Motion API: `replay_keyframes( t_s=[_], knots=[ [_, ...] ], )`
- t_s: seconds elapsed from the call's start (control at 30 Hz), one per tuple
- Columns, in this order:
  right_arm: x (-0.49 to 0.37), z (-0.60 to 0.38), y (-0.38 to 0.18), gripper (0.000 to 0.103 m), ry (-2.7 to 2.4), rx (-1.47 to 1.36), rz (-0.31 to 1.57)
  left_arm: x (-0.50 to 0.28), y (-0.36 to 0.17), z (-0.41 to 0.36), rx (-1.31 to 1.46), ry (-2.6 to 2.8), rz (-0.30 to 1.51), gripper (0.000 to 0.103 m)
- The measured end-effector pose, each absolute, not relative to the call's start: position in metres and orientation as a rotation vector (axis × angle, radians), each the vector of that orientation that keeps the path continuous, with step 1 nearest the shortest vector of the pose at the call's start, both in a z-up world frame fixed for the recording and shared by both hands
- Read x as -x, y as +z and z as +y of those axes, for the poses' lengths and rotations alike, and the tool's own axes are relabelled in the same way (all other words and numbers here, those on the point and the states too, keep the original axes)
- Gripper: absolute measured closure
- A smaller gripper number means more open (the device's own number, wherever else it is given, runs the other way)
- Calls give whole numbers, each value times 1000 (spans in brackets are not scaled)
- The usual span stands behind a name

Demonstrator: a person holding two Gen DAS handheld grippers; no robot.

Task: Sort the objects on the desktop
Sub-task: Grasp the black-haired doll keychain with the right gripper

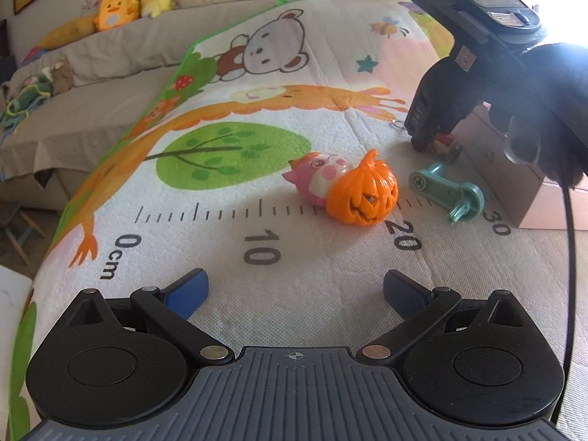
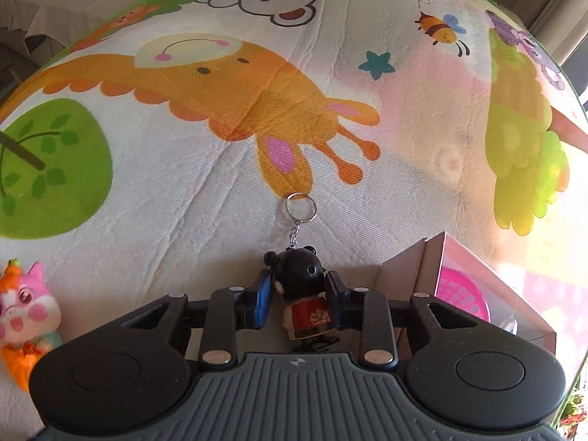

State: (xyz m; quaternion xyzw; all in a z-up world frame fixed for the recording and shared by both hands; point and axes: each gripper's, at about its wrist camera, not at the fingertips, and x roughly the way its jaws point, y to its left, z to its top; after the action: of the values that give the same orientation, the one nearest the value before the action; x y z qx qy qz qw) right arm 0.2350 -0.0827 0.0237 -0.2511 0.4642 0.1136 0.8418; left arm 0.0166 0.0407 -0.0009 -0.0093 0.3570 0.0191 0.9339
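My right gripper is shut on a black bear keychain figure with a red body; its chain and metal ring lie on the mat ahead. In the left wrist view the right gripper is low over the mat beside the cardboard box. My left gripper is open and empty above the mat's ruler print. Ahead of it lie a pink pig toy, an orange pumpkin touching it, and a teal plastic part. The pig toy shows at the right wrist view's left edge.
The cardboard box stands right of the right gripper with a pink basket in it. A printed play mat covers the surface. A sofa with plush toys lies behind on the left.
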Motion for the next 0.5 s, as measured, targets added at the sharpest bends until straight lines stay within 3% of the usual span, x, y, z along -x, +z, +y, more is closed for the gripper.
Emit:
replay_keyframes(
  t_s=[0.5],
  knots=[
    [-92, -110, 40, 73, 566, 290, 1041, -18, -2, 43, 18, 39, 731, 0]
  ],
)
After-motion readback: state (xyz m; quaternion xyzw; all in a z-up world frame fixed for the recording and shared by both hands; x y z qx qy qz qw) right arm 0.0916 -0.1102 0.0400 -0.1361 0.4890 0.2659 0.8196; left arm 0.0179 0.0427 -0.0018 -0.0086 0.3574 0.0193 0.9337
